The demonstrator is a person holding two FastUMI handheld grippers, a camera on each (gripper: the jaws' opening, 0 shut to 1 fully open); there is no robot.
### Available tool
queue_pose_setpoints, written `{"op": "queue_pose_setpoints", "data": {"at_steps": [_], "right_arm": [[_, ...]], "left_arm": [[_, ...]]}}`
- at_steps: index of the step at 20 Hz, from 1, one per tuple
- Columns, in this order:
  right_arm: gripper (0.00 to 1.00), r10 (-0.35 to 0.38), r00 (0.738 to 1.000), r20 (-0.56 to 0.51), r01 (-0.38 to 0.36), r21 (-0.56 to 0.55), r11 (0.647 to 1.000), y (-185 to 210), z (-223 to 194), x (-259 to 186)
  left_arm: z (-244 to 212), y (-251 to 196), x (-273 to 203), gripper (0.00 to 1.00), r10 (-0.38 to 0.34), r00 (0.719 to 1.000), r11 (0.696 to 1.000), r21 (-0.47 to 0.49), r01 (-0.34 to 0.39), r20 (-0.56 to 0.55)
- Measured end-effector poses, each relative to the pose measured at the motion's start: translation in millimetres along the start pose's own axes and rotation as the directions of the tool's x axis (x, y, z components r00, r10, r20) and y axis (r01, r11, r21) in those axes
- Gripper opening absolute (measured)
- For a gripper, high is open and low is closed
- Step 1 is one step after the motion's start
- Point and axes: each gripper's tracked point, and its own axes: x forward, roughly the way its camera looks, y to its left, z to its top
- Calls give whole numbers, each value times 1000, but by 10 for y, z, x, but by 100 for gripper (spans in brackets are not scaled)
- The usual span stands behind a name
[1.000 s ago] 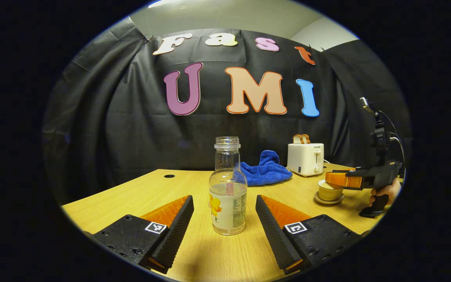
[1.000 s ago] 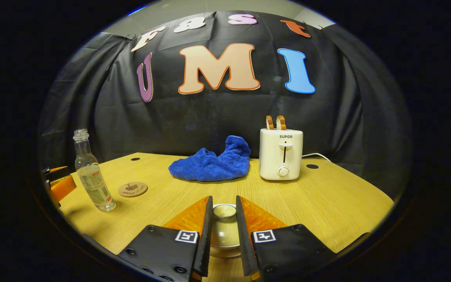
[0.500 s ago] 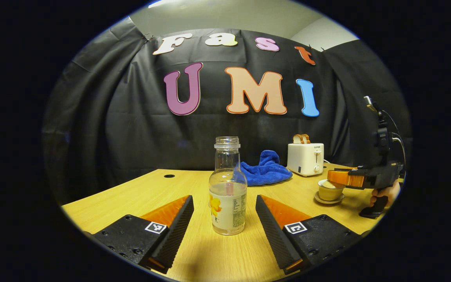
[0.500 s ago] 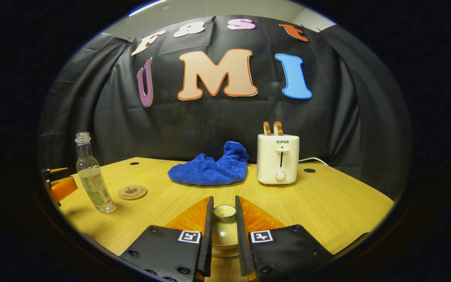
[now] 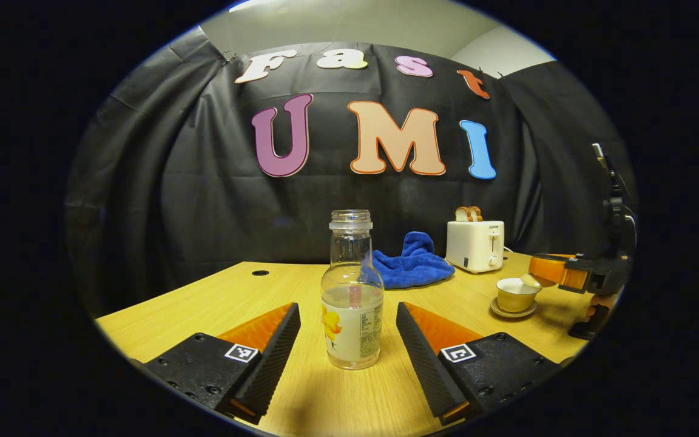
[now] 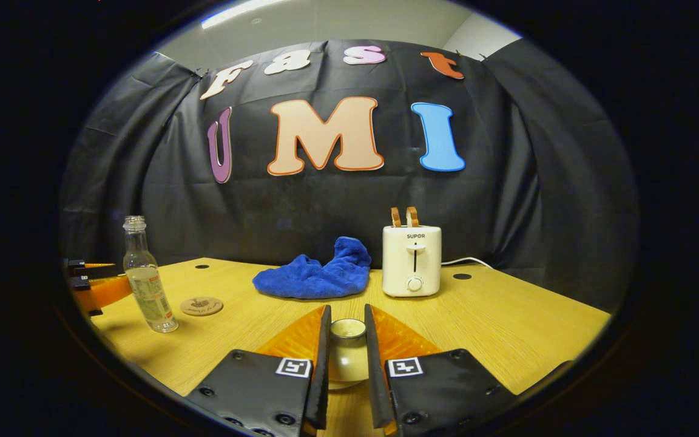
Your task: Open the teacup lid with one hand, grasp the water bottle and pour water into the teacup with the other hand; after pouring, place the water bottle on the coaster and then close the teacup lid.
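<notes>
A: Which step is in hand?

B: The lid is coming off. The right gripper [image 6: 347, 358] has its fingers closed narrowly on the lid [image 6: 347, 328], and in the left gripper view the lid [image 5: 530, 280] hangs tilted, just clear of the cup [image 5: 514, 295] at 3 o'clock on the table [image 5: 204, 303].

A: And the left gripper?

B: The left gripper [image 5: 348, 346] is wide open, its fingers either side of the bottle [image 5: 352, 303] without touching. The bottle stands upright, uncapped, partly full.

A: Next move?

B: I'd judge the left should close on the bottle's body, lift, and carry it toward the cup while the lid is kept aside. The coaster [image 6: 201, 306] lies just beside the bottle [image 6: 148, 279], at 9 o'clock in the right gripper view.

A: What has changed over the last second?

B: The lid sat on the cup then; now it is raised and drawn rightward. The left gripper has hardly moved.
</notes>
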Motion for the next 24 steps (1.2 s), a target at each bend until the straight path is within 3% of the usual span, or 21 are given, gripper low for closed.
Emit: {"op": "queue_pose_setpoints", "data": {"at_steps": [2,11,18,24], "right_arm": [[31,-38,999,21,38,3,999,-119,54,-60],[31,-87,996,22,87,4,996,-244,53,-144],[31,-87,996,21,87,4,996,-248,58,-148],[31,-88,996,21,88,4,996,-242,61,-146]], "left_arm": [[-25,-11,61,93,-2,1000,1000,-2,2,-17],[-199,-97,344,93,-66,988,998,-24,64,-139],[-259,-141,473,73,-103,979,995,-15,101,-177],[-259,-125,502,70,-101,979,995,-12,101,-177]]}}
